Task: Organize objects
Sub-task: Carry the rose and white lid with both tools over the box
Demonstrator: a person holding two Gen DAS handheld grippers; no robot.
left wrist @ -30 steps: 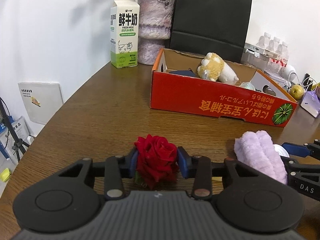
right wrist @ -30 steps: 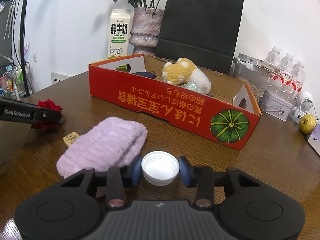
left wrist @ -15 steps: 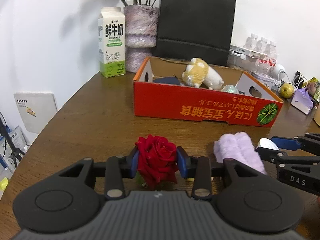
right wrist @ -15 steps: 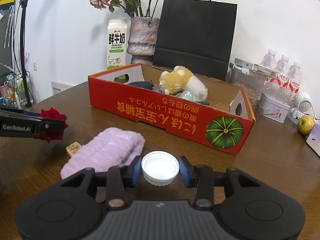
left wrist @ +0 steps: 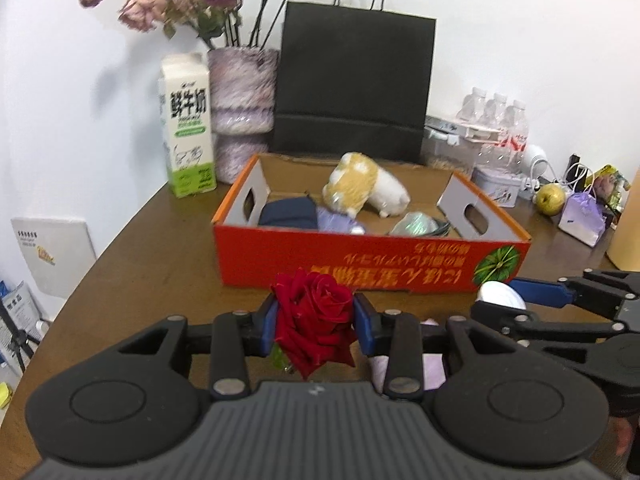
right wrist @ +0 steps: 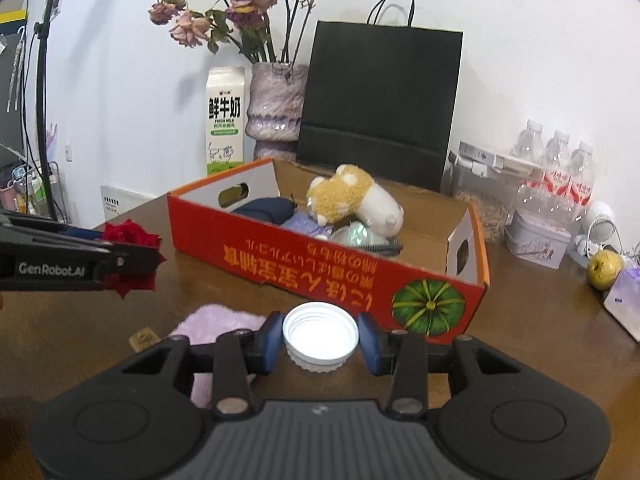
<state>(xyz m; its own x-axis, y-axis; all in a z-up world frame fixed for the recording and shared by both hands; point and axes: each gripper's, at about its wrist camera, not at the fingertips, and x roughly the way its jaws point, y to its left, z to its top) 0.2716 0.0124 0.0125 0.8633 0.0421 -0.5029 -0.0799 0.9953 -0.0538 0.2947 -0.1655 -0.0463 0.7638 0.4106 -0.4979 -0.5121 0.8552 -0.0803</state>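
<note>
white walls back a brown wooden table (right wrist: 520,320) crowded along its far edge: a milk carton (right wrist: 225,120), a mottled vase of dried roses (right wrist: 276,108), a black paper bag (right wrist: 380,100), water bottles (right wrist: 560,172) and a yellow-green apple (right wrist: 605,269) at far right. mid-table sits a red cardboard box (right wrist: 320,260) with a pumpkin print; inside lie a plush toy (right wrist: 352,200), something dark blue and other small items. the left gripper (left wrist: 316,320) is clamped on a red rose (left wrist: 316,320), held clear of the table just near the box's front wall. the right gripper (right wrist: 320,338) is clamped on a white bottle cap (right wrist: 320,338), open side up, also in front of the box. a lilac fuzzy cloth (right wrist: 216,320) lies on the table below, between them.
</note>
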